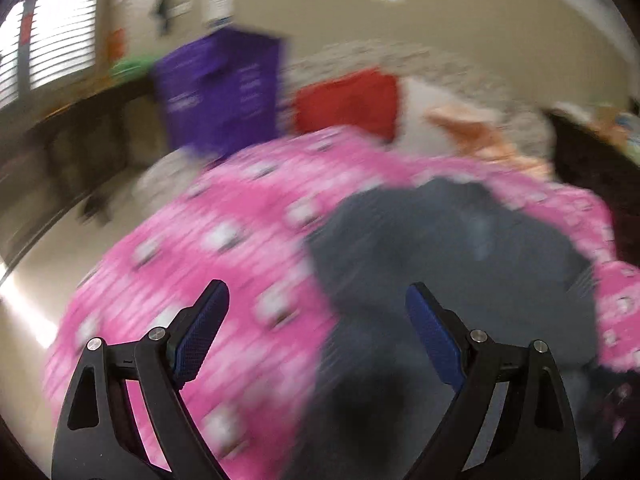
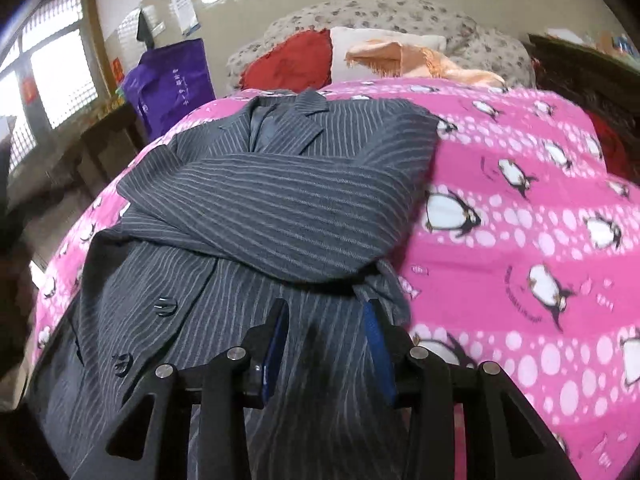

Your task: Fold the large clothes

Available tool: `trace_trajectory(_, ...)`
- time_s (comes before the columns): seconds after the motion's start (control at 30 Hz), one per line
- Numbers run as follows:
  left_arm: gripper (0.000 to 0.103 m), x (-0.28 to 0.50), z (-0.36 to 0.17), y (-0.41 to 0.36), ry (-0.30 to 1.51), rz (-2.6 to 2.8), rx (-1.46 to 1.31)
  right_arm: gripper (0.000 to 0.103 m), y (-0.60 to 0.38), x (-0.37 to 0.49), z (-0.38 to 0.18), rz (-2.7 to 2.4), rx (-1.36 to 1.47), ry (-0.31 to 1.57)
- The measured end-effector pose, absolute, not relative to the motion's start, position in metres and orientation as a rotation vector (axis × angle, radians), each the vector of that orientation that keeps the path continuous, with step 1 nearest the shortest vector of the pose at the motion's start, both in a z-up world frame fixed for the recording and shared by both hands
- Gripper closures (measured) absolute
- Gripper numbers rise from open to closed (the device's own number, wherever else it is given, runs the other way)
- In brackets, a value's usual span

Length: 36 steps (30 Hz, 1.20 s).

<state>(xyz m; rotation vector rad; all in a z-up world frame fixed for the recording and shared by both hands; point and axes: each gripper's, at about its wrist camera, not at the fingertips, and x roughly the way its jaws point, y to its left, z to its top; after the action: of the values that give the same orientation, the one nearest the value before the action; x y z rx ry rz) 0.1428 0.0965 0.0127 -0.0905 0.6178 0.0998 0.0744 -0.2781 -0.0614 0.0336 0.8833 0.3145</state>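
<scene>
With your right gripper (image 2: 326,320) clamped on the jacket (image 2: 248,208), its sleeve already folded across mid-bed (image 2: 520,184), and your left gripper (image 1: 316,308) spread empty above it, next likely take the hem and fold upward.

The left wrist view looks forward over its open left claw (image 1: 316,300) from above the near left part of the bed, facing its head; the picture is motion-blurred. The right wrist view sits lower and closer, looking the same way along the right claw (image 2: 326,312), right over the grey pinstriped jacket (image 2: 280,200). Both views share the jacket, the pink penguin cover (image 2: 520,208), the red pillow (image 1: 348,100) and the purple bag (image 1: 220,92).
</scene>
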Motion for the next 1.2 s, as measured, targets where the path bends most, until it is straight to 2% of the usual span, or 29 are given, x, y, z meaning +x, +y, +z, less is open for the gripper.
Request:
trace_trajectory(0.07,0.031,0.183,0.015,0.065,0.641,0.035,-0.020,0.066,-0.280,0.071,-0.064,0.296,0.036,0.893)
trace_trajectory(0.1,0.047,0.200,0.008,0.051,0.668,0.002,0.022,0.066,-0.281,0.071,-0.065,0.294,0.045,0.892)
trace_trajectory(0.17,0.065,0.223,-0.016,0.034,0.740,-0.005,0.112,0.066,-0.284,0.068,-0.062,0.289,0.075,0.889)
trace_trajectory(0.2,0.068,0.229,-0.031,0.032,0.770,0.026,0.156,0.066,-0.286,0.067,-0.059,0.287,0.085,0.883)
trace_trajectory(0.27,0.068,0.234,-0.067,0.047,0.854,0.122,0.188,0.066,-0.290,0.067,-0.053,0.289,0.088,0.866)
trace_trajectory(0.3,0.067,0.228,-0.087,0.067,0.903,0.147,0.117,0.066,-0.290,0.069,-0.048,0.287,0.085,0.856)
trace_trajectory(0.43,0.067,0.186,-0.087,0.091,0.867,0.163,-0.011,0.066,-0.300,0.086,-0.030,0.220,0.094,0.805)
trace_trajectory(0.63,0.067,0.166,-0.086,0.088,0.850,0.157,-0.012,0.066,-0.278,0.143,-0.017,0.228,0.195,0.770)
trace_trajectory(0.7,0.067,0.164,-0.087,0.089,0.848,0.153,-0.021,0.066,-0.263,0.159,-0.030,0.301,0.172,0.815)
trace_trajectory(0.8,0.067,0.166,-0.088,0.081,0.844,0.144,-0.019,0.083,-0.280,0.177,-0.082,0.234,0.148,1.023)
trace_trajectory(0.83,0.067,0.164,-0.088,0.084,0.843,0.144,-0.018,0.083,-0.289,0.175,-0.081,0.225,0.169,1.002)
trace_trajectory(0.9,0.066,0.165,-0.089,0.085,0.844,0.145,-0.025,0.082,-0.305,0.172,-0.072,0.138,0.176,1.008)
trace_trajectory(1.07,0.065,0.166,-0.089,0.086,0.843,0.156,-0.021,0.078,-0.320,0.180,-0.026,0.181,0.199,0.885)
trace_trajectory(1.13,0.059,0.166,-0.090,0.088,0.843,0.161,-0.031,0.065,-0.297,0.197,-0.022,0.256,0.062,0.903)
trace_trajectory(1.2,0.053,0.166,-0.090,0.093,0.848,0.166,-0.060,0.064,-0.275,0.215,-0.037,0.310,-0.073,1.000)
